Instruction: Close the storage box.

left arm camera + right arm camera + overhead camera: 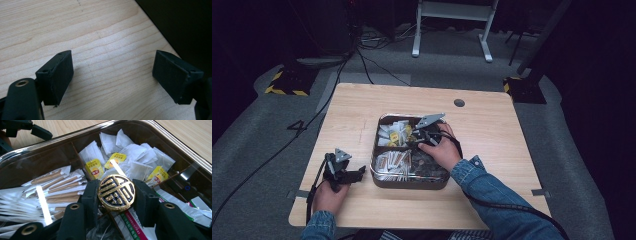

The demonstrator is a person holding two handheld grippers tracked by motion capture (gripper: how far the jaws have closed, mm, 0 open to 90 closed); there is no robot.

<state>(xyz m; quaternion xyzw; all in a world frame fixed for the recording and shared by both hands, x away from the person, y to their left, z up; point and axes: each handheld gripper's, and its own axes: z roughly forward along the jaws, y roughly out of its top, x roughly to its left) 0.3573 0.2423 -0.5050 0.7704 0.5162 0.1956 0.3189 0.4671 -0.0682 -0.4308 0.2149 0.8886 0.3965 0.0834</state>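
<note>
We see the right hand (443,150) reaching forward over the metal tray (377,172), its denim sleeve (492,195) coming in from the bottom right, the right gripper (424,134) pointing down into the tray's middle. In the right gripper view its two black jaws are closed on a round black-and-gold knob (116,192), one pad pressing each side of the disc, which faces the camera. The knob sits at the tray's centre, where the dividers cross.

The left hand (331,195) rests on the wooden table (492,135) to the left of the tray, and the left gripper (343,172) lies low with its tips towards the tray wall. Its jaws stand wide apart with nothing but bare wood grain between them; the dark tray wall rises just beyond the right-hand jaw.

We count one knob, one tray and two grippers. Beyond the holding jaws lies a heap of white tea bags (135,165), with four yellow tags (94,168) showing among them. To the left of the jaws is a stack of brown-and-white paper sachets (57,185), too many and too overlapped to count. Under and to the right of the jaws lie flat packets with red and green print (135,225). The knob hides the divider crossing behind it. Farther off, at the top left of that view, the left gripper shows beyond the tray rim.
</note>
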